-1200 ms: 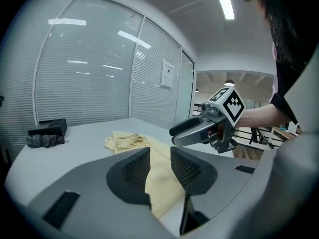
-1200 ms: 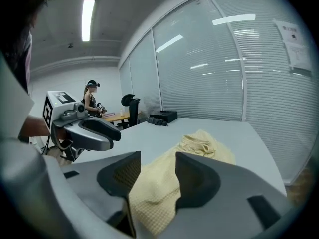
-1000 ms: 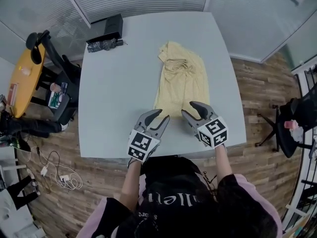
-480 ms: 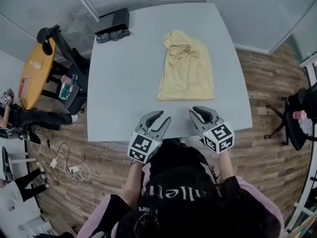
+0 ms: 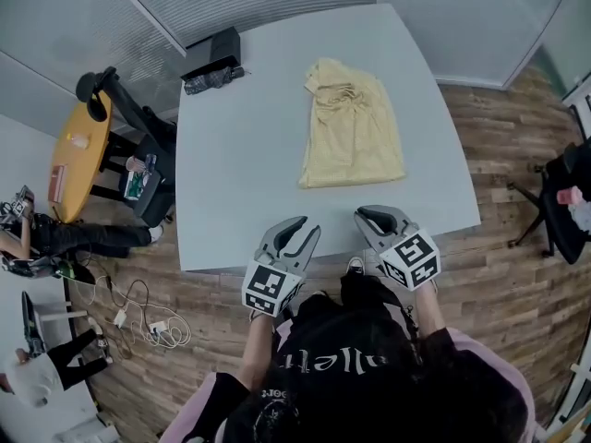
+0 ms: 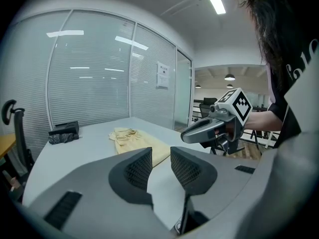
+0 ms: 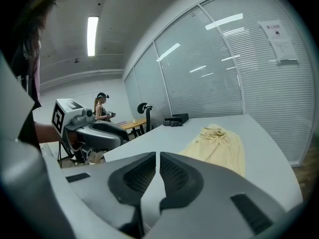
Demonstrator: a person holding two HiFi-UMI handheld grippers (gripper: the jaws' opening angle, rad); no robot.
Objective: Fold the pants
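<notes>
The pale yellow pants (image 5: 351, 127) lie folded into a long strip on the grey table (image 5: 240, 155), waist end bunched at the far side. They also show in the left gripper view as pants (image 6: 134, 141) and in the right gripper view as pants (image 7: 219, 146). Both grippers hang off the table's near edge, apart from the cloth. My left gripper (image 5: 297, 229) stands open with nothing between its jaws (image 6: 161, 156). My right gripper (image 5: 374, 216) is shut to a thin slit, empty (image 7: 157, 158).
A black box (image 5: 214, 49) and a dark bundle (image 5: 212, 79) sit at the table's far left corner. An orange round table (image 5: 74, 155) and a black chair (image 5: 120, 109) stand left; another chair (image 5: 568, 192) stands right. A person (image 7: 101, 107) stands in the background.
Both grippers have drawn back from the pants' near hem to beyond the table's front edge. The right jaws have closed. The pants lie where they were.
</notes>
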